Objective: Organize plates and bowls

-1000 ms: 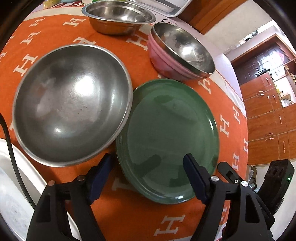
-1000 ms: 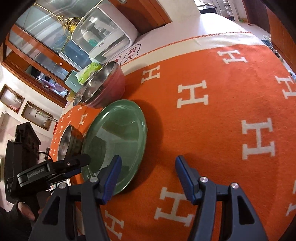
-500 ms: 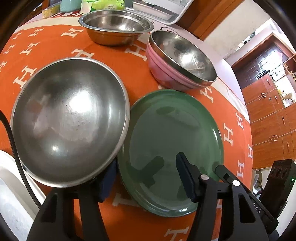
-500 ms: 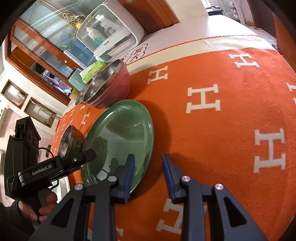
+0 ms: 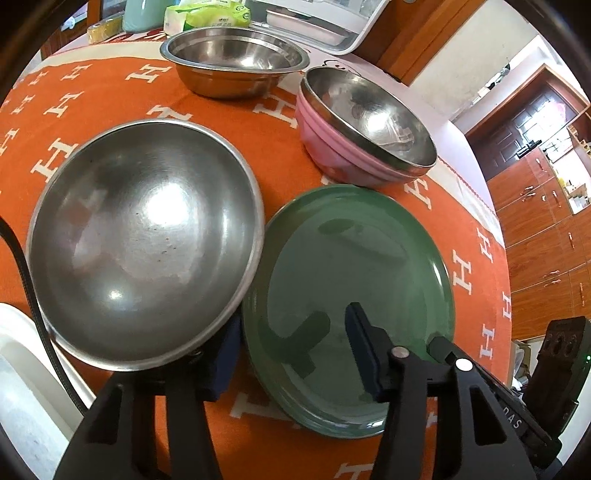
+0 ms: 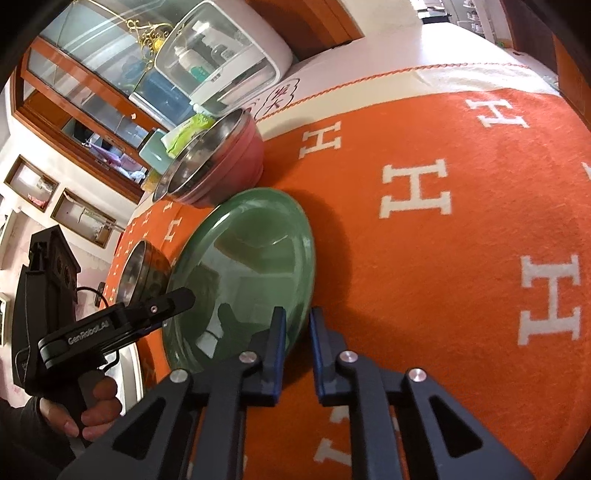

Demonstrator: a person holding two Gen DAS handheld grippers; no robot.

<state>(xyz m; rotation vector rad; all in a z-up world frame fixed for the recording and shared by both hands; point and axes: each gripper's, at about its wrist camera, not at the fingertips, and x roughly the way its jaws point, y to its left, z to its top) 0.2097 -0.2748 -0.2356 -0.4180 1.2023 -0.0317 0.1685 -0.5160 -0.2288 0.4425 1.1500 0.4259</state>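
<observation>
A green plate (image 5: 351, 266) lies on the orange cloth beside a large steel bowl (image 5: 144, 236). My left gripper (image 5: 295, 350) straddles the plate's near-left rim, one finger under the steel bowl's edge, the other over the plate; the jaws stand apart. In the right wrist view my right gripper (image 6: 297, 332) is shut on the green plate's (image 6: 243, 266) near rim. A steel bowl nested in pink bowls (image 5: 365, 125) stands behind the plate; another steel bowl (image 5: 232, 59) is farther back.
A white tray edge (image 5: 22, 369) lies at the near left. A white appliance (image 6: 221, 70), a green packet (image 5: 207, 14) and a mint cup (image 6: 155, 151) stand at the table's back. Bare orange cloth (image 6: 461, 221) spreads to the right of the plate.
My right gripper has closed from wide open onto the green plate's rim. My left gripper has moved forward, its left finger sliding under the large steel bowl's edge.
</observation>
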